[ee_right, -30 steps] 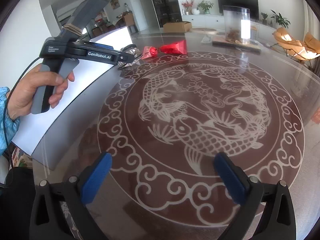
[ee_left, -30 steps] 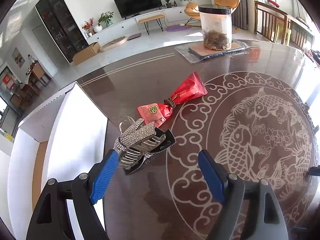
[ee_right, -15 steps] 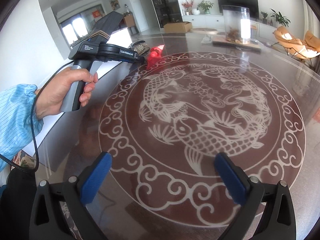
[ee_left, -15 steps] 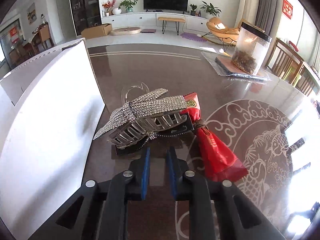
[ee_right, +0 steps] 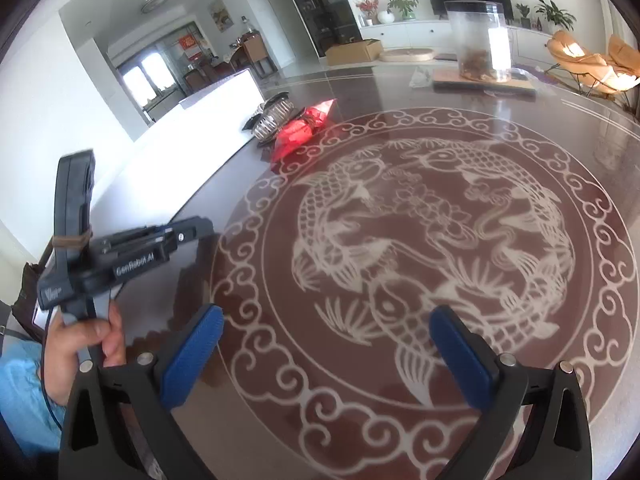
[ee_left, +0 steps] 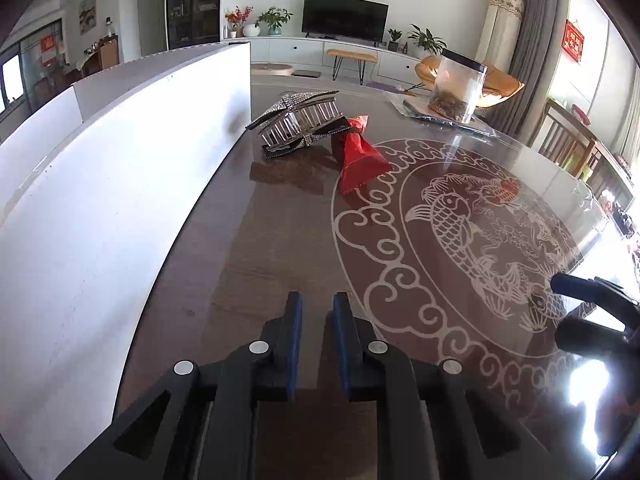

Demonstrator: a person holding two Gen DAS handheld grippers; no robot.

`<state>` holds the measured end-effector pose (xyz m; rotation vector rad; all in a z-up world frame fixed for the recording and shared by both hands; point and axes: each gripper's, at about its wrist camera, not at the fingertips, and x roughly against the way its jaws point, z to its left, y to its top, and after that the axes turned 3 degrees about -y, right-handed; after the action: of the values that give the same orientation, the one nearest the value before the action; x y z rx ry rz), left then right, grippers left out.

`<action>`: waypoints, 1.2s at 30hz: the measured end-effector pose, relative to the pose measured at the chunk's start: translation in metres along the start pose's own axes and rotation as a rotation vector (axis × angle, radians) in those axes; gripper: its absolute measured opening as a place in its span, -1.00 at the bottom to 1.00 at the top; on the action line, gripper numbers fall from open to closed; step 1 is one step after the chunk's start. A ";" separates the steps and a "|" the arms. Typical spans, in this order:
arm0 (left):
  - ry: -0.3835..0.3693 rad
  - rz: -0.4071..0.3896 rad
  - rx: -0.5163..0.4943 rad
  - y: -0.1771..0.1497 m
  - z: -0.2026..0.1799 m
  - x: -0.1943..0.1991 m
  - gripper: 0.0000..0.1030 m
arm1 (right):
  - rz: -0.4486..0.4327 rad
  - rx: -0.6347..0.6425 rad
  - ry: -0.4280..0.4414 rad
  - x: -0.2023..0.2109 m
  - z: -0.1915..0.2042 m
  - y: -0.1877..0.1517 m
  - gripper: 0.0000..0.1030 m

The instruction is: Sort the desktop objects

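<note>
In the left wrist view we see the left hand-held gripper (ee_left: 314,344) at the lower centre, its blue pads (ee_left: 294,344) drawn to a narrow gap with nothing between them, above bare bench (ee_left: 256,264). The hair clip (ee_left: 298,122), rhinestone-covered, lies on the bench in the upper centre, just beside the white box (ee_left: 120,184) that fills the left of the frame. A red packet (ee_left: 360,156) lies touching the clip on its right. A clear jar (ee_left: 458,86) with a black lid stands well apart at the upper right.

In the right wrist view we see the right hand-held gripper (ee_right: 324,356) at the bottom, its jaws wide and empty over the bench's fish motif (ee_right: 420,232). At the lower left a hand (ee_right: 86,344) grips the left tool's handle. Clip (ee_right: 274,118) and packet (ee_right: 302,130) sit in the upper centre-left, beside the box (ee_right: 192,136).
</note>
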<state>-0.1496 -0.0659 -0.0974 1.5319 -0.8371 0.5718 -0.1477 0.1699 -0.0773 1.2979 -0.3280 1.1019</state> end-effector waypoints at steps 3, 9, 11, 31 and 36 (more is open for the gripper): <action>-0.015 -0.006 0.027 0.001 0.005 0.001 -0.69 | -0.014 0.067 0.017 -0.042 0.026 0.064 1.00; -0.042 -0.013 0.055 0.002 0.008 -0.002 -0.69 | 0.088 0.177 -0.063 -0.144 0.061 0.150 0.51; -0.059 -0.016 0.069 0.002 0.012 -0.001 -0.68 | 0.113 0.202 -0.096 -0.157 0.063 0.155 -0.26; 0.036 0.078 -0.218 0.176 -0.018 -0.099 -0.39 | -0.014 0.073 -0.091 0.002 -0.018 -0.009 -0.40; 0.062 0.120 -0.285 0.169 -0.024 -0.133 0.03 | -0.033 -0.041 -0.037 0.001 -0.030 -0.002 -0.45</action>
<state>-0.3602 -0.0182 -0.0901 1.2050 -0.9256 0.5580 -0.1564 0.1974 -0.0871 1.2840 -0.3541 1.0390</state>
